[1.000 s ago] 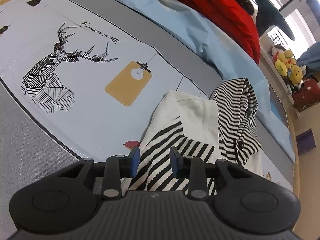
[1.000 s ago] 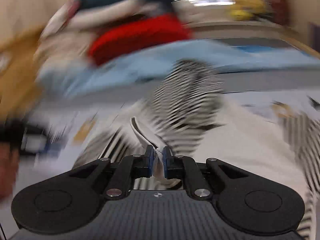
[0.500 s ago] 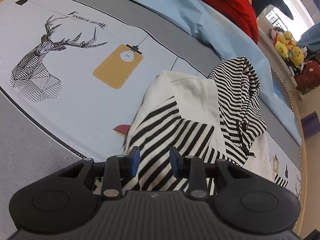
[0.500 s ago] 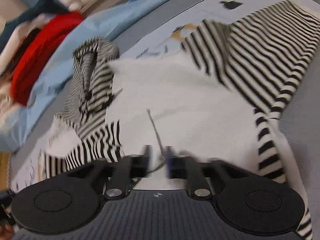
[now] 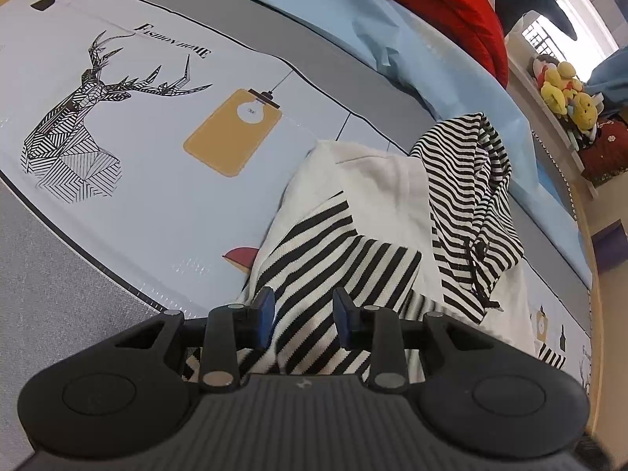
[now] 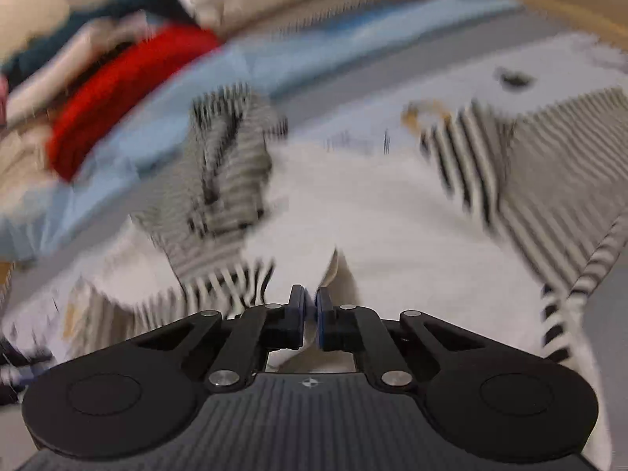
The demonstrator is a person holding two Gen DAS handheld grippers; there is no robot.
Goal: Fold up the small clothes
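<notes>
A: Lying on the printed mat [image 5: 149, 204], the small hooded top [image 5: 376, 204] sits right of the deer drawing [image 5: 74, 133], its white body spread flat and the striped hood [image 5: 467, 196] bunched at the far right.

B: And the left gripper [image 5: 302, 310]?

A: Jaws partly apart, a striped sleeve [image 5: 333, 271] between them; whether the pads press on it, I cannot tell.

B: The right gripper [image 6: 310, 314]?

A: Blurred view, but its jaws are pinched nearly together on a fold of the white cloth at the near edge.

B: Beyond the top?

A: A light blue sheet [image 5: 376, 27], then red fabric [image 5: 451, 4] at the far side.
</notes>
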